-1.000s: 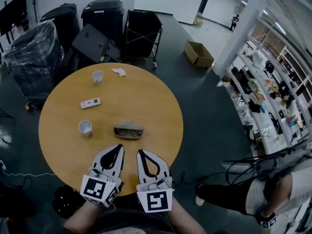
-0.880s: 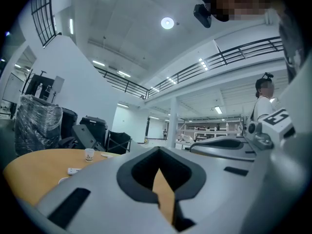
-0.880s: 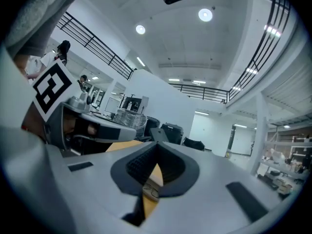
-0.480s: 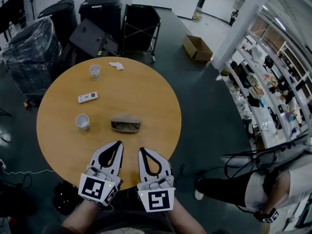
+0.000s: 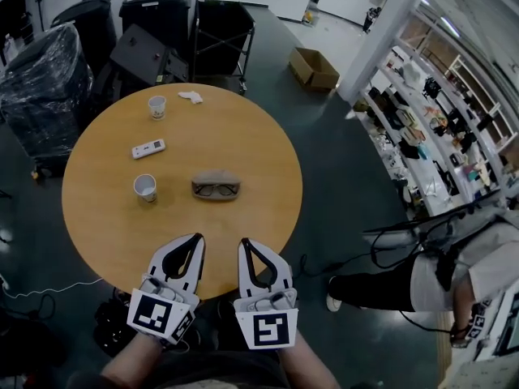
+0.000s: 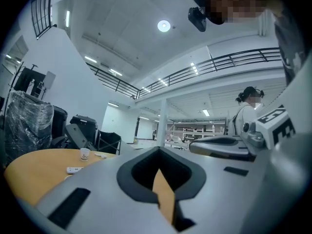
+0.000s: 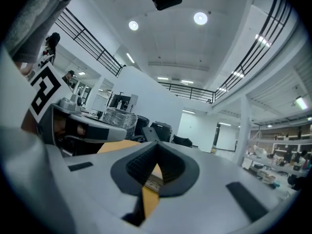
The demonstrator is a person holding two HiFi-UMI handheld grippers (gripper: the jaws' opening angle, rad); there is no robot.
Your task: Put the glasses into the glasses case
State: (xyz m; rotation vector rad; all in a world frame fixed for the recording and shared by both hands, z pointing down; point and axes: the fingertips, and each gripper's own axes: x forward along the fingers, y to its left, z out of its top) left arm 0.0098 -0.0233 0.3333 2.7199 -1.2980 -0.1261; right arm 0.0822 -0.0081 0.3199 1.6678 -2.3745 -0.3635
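1. Warehouse flooring and shelving are surrounding a round wooden tabletop (image 5: 251, 136) in the head view. The glasses case (image 5: 216, 179) is lying near the middle, with the dark glasses (image 5: 216, 190) showing along its near side. I cannot tell whether they are sitting inside an open case or just resting against it. If inside, the putting-in looks done, though the frames showing means no lid is covering them. If against it, lifting them in is what remains. A paper cup (image 5: 144, 188) is standing left of the case. The left tool (image 5: 197, 238) and right tool (image 5: 246, 244) are hovering well short of the case, over the near rim.
2. Left gripper view: the jaws are meeting at their tips and gripping nothing, with only bare wood showing through.
3. Right gripper view: these jaws are likewise pressing together, empty.
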